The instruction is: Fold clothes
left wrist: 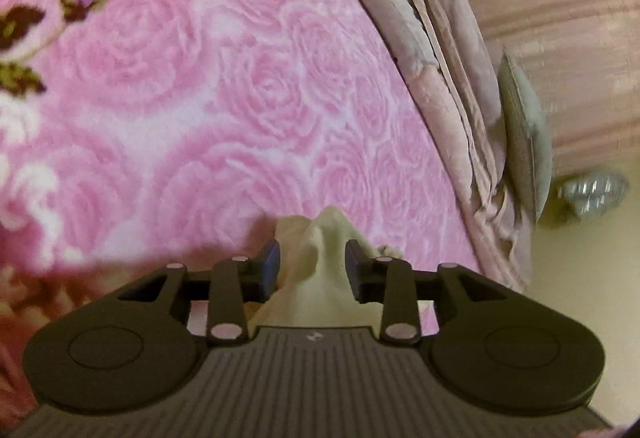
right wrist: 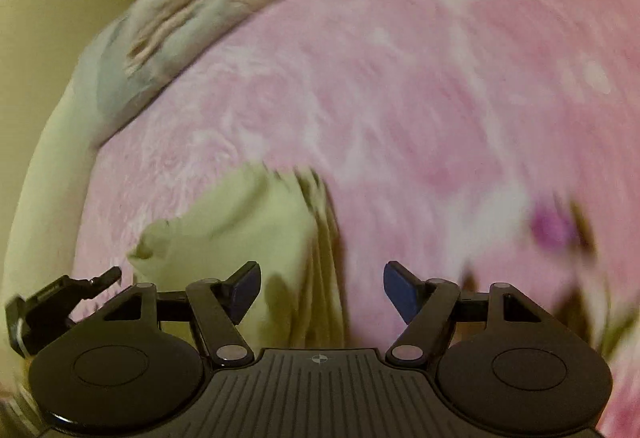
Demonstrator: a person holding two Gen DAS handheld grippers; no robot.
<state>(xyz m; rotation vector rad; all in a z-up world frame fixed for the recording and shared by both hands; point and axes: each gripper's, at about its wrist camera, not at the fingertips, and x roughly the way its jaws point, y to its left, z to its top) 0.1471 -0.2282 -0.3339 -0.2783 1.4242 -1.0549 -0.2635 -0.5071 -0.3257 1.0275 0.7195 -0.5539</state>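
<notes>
A pale yellow-green garment (left wrist: pixel 320 270) lies bunched on the pink rose-patterned blanket (left wrist: pixel 240 86). My left gripper (left wrist: pixel 313 266) is shut on a raised fold of the garment, which fills the gap between the blue pads. In the right wrist view the same garment (right wrist: pixel 248 222) lies in a folded heap on the blanket (right wrist: pixel 420 98). My right gripper (right wrist: pixel 322 294) is open and empty, with its left pad (right wrist: pixel 244 294) over the garment's near part. The right view is blurred by motion.
A beige and grey quilt edge (left wrist: pixel 440 50) runs along the bed's side, also seen in the right wrist view (right wrist: pixel 180 10). A grey cushion (left wrist: pixel 524 142) and a pink striped curtain (left wrist: pixel 560 18) stand beyond it. The other gripper's body (right wrist: pixel 52 302) shows at the lower left.
</notes>
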